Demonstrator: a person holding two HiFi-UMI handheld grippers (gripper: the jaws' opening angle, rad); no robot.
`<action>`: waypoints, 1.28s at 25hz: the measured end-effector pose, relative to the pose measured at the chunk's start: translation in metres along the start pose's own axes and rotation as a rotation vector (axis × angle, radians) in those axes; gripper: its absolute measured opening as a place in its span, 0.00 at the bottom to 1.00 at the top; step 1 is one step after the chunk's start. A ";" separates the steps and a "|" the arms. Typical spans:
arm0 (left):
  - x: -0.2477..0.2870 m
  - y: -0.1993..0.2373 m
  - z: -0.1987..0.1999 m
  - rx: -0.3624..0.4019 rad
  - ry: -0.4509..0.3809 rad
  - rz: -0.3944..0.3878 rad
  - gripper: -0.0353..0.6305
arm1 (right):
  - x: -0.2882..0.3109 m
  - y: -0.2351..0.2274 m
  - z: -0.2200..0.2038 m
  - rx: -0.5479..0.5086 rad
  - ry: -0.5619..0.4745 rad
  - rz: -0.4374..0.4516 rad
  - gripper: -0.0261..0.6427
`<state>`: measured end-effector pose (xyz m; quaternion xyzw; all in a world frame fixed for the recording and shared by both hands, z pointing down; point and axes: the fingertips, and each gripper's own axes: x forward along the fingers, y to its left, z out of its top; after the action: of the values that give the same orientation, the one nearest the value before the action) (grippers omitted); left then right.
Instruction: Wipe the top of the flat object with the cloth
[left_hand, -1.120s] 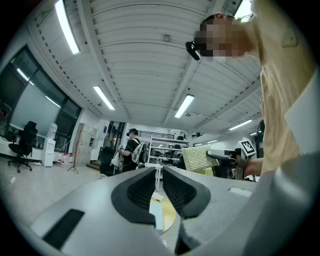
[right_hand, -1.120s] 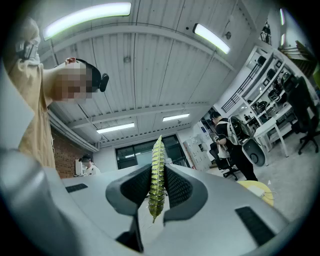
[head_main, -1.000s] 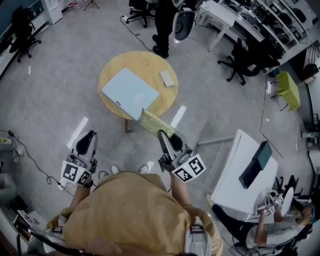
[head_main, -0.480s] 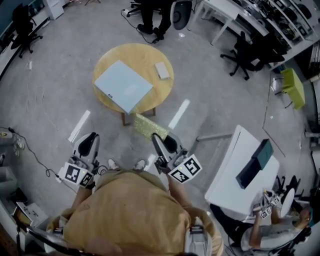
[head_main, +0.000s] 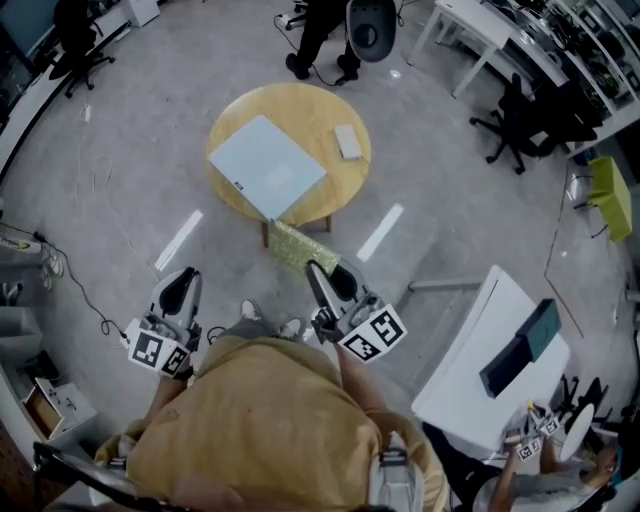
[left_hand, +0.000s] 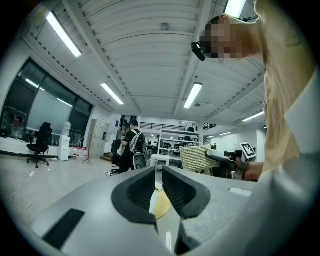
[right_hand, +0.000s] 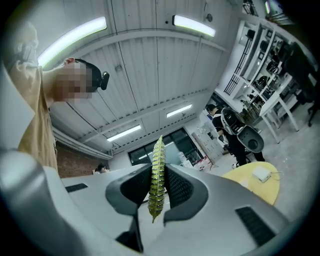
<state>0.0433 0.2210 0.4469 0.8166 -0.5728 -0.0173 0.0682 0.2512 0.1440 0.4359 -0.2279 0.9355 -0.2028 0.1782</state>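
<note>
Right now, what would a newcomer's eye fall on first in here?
Probably the yellow-green woven cloth, pinched in the person's right hand-held gripper at the centre of the head view. Just beyond it stands a round yellow wooden table, carrying a pale blue flat rectangular board and a small pale block.

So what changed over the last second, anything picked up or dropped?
The right tongs, still shut on the cloth, pulled back: the cloth overlapped the near corner of the board, and now hangs just off the near edge of the table. Nothing taken or let go. Left tongs stay low and empty; board unmoved.
</note>
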 end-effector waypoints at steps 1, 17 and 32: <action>0.001 0.002 0.000 0.002 -0.002 0.003 0.12 | 0.001 -0.002 -0.001 -0.002 0.003 -0.005 0.14; 0.055 0.090 -0.007 -0.042 -0.002 -0.072 0.12 | 0.084 -0.041 -0.013 -0.016 0.010 -0.114 0.14; 0.118 0.253 0.007 -0.097 -0.013 -0.157 0.12 | 0.242 -0.070 -0.032 -0.074 0.041 -0.194 0.14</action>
<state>-0.1532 0.0254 0.4786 0.8546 -0.5059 -0.0557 0.1027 0.0614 -0.0241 0.4371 -0.3197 0.9193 -0.1892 0.1300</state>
